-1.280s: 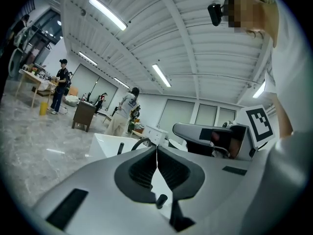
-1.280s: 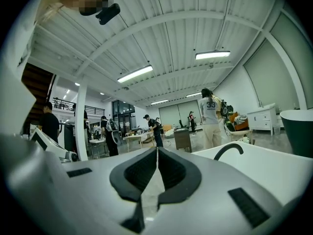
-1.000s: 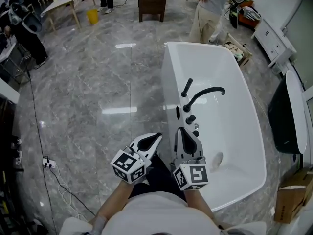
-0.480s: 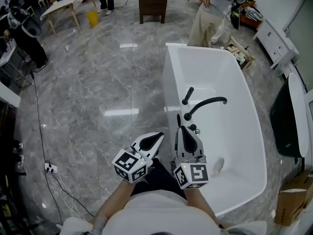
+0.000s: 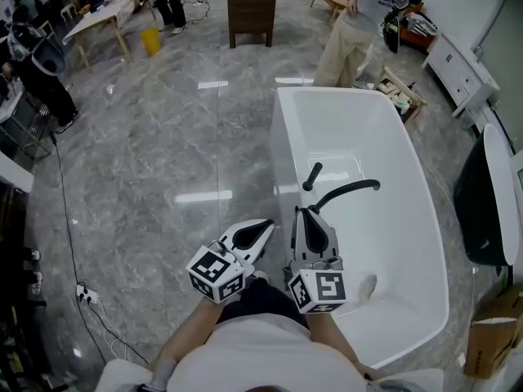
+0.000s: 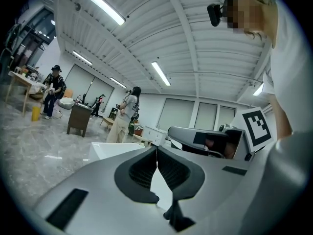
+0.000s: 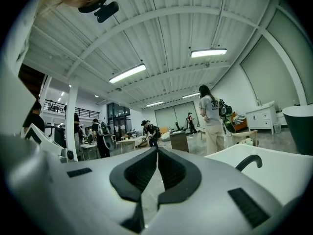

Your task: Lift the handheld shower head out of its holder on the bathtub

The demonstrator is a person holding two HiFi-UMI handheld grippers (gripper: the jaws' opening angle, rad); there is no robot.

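Observation:
The white bathtub (image 5: 425,243) fills the right half of the head view. A black handheld shower head (image 5: 311,175) stands upright in its holder on the tub's left rim, beside the curved black spout (image 5: 347,189). My right gripper (image 5: 300,213) is shut and empty, its tip just short of the fittings and pointing at them. My left gripper (image 5: 265,226), also shut and empty, hangs over the floor left of the tub. In the right gripper view the jaws (image 7: 157,150) meet and the spout (image 7: 249,161) shows at the right. The left gripper view shows its jaws (image 6: 156,148) touching.
A person in beige trousers (image 5: 347,31) stands past the tub's far end. A dark wooden cabinet (image 5: 251,2) is behind, with a yellow bucket (image 5: 151,41) to its left. A black cable (image 5: 64,211) runs along the marble floor at left. A black and white fixture (image 5: 482,202) stands right of the tub.
The shower head and spout have come closer to my grippers as both moved forward along the tub. Both stay shut and empty.

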